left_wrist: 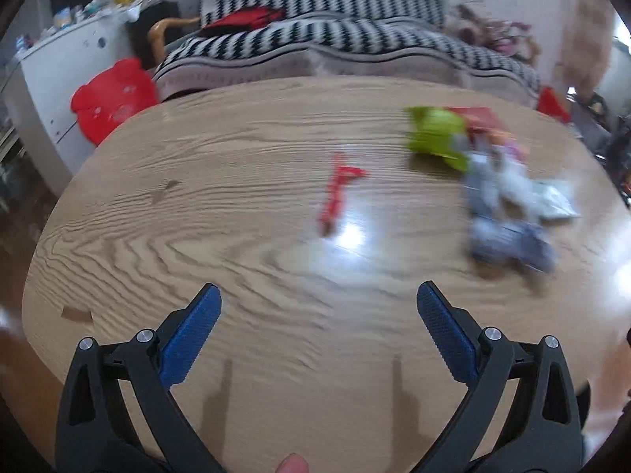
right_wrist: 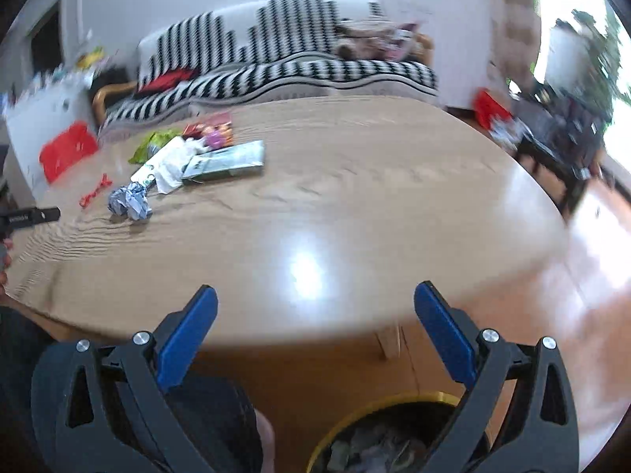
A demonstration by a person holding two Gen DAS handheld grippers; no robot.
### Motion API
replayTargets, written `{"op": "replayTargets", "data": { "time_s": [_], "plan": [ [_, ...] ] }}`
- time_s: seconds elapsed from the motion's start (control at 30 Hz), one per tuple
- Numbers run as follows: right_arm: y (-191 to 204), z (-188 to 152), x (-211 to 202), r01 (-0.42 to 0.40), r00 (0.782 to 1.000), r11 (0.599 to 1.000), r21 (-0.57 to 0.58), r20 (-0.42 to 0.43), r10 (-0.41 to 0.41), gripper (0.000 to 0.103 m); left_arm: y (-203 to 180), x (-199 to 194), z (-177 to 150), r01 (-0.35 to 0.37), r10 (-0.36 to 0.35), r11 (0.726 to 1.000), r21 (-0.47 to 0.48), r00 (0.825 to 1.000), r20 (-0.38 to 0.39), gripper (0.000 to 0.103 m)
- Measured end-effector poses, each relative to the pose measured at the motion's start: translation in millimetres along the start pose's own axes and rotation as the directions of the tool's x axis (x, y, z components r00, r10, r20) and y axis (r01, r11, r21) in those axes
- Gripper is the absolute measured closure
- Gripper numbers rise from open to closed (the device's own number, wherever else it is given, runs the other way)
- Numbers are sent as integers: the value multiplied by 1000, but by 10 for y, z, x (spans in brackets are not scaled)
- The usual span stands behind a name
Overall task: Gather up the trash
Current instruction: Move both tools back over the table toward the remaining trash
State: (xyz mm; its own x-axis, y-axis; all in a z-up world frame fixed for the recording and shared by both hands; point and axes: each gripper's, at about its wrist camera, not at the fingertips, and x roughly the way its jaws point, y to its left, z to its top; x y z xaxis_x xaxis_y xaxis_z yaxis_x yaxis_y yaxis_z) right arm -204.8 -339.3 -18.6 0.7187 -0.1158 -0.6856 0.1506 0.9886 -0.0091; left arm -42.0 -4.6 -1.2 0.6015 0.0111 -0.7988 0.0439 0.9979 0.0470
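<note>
Our wooden counter (right_wrist: pixel 355 181) fills both views, with a striped sofa (left_wrist: pixel 335 39) behind it. Below the counter's near edge, in the right wrist view, stands a yellow-rimmed bin (right_wrist: pixel 394 402) that already holds some crumpled scraps, so we judge part of the collecting done. Much is left, though: a cluster of trash lies on the counter's far left part in that view. It includes a grey flat packet (right_wrist: pixel 224 161), a white wrapper (right_wrist: pixel 165 165), a green bag (right_wrist: pixel 154 144), a crumpled paper ball (right_wrist: pixel 130 205) and, smallest, a red scrap (right_wrist: pixel 94 191) lying a little apart. Our left tongs (left_wrist: pixel 318 303) stand wide with nothing between them, hovering above bare counter. Our right tongs (right_wrist: pixel 315 307) are equally wide and empty, over the counter's near edge above the bin.
</note>
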Motion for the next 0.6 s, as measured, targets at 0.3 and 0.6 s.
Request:
{"op": "replayTargets", "data": {
  "time_s": [0.3, 0.6],
  "plan": [
    [323, 371, 820, -116, 986, 988, -101, -131, 102, 5, 116, 536, 175, 49, -48, 998, 32, 999, -19, 6],
    [498, 777, 1212, -205, 968, 960, -192, -185, 170, 5, 47, 772, 480, 106, -104, 990, 97, 994, -24, 5]
  ]
}}
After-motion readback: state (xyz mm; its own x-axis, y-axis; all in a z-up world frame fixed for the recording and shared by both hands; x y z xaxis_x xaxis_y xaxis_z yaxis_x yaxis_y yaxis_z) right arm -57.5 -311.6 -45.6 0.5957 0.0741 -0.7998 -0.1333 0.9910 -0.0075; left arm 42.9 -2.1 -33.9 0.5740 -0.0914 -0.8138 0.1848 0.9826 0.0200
